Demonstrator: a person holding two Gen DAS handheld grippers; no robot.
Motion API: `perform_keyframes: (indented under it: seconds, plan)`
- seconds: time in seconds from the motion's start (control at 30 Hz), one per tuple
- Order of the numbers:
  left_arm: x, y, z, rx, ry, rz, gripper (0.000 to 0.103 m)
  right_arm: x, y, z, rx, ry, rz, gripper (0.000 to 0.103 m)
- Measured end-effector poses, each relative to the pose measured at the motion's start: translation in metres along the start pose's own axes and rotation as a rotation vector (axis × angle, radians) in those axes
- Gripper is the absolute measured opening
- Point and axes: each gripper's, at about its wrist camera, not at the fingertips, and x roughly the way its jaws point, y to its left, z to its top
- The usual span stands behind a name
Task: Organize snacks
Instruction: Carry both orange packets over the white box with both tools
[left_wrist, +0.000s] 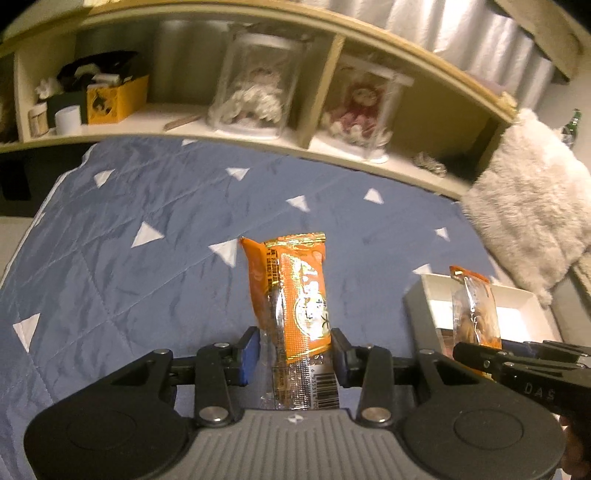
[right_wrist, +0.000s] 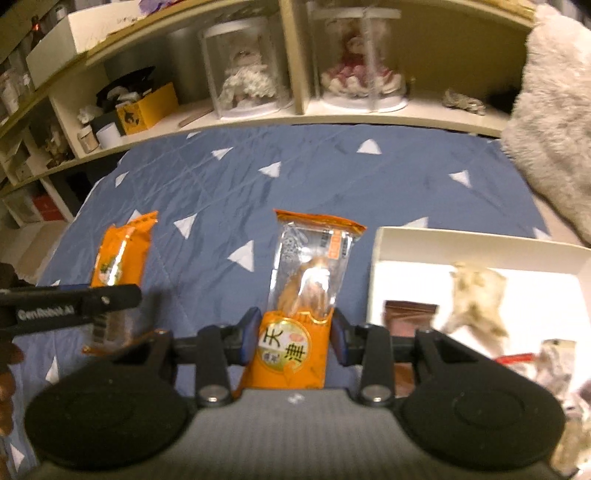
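Observation:
My left gripper (left_wrist: 295, 350) is shut on an orange snack packet (left_wrist: 295, 291) and holds it upright above the blue quilt (left_wrist: 147, 221). My right gripper (right_wrist: 293, 334) is shut on an orange and clear snack packet (right_wrist: 310, 273), also held upright. Each view shows the other gripper's packet: the right one (left_wrist: 474, 310) at the right edge, the left one (right_wrist: 120, 258) at the left. A white box (right_wrist: 480, 243) lies on the quilt just right of my right gripper; it holds a brown packet (right_wrist: 410, 314) and pale wrapped snacks (right_wrist: 476, 299).
A shelf unit (left_wrist: 258, 129) runs along the far side of the quilt with two dolls in clear cases (left_wrist: 255, 81), a yellow box (left_wrist: 114, 98) and small jars. A fluffy white cushion (left_wrist: 532, 210) lies at the right, behind the white box (left_wrist: 480, 291).

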Motion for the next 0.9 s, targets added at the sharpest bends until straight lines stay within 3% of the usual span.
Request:
perform_keyframes:
  seconds: [0.5, 0.9]
  plan:
    - [-0.006, -0.066, 0.001, 0.046, -0.029, -0.128, 0.042, -0.058, -0.072, -0.024, 0.063, -0.096, -0.056, 0.045]
    - [0.034, -0.169, 0.010, 0.139, 0.003, -0.261, 0.042, -0.068, -0.167, -0.036, 0.184, -0.127, -0.142, 0.045]
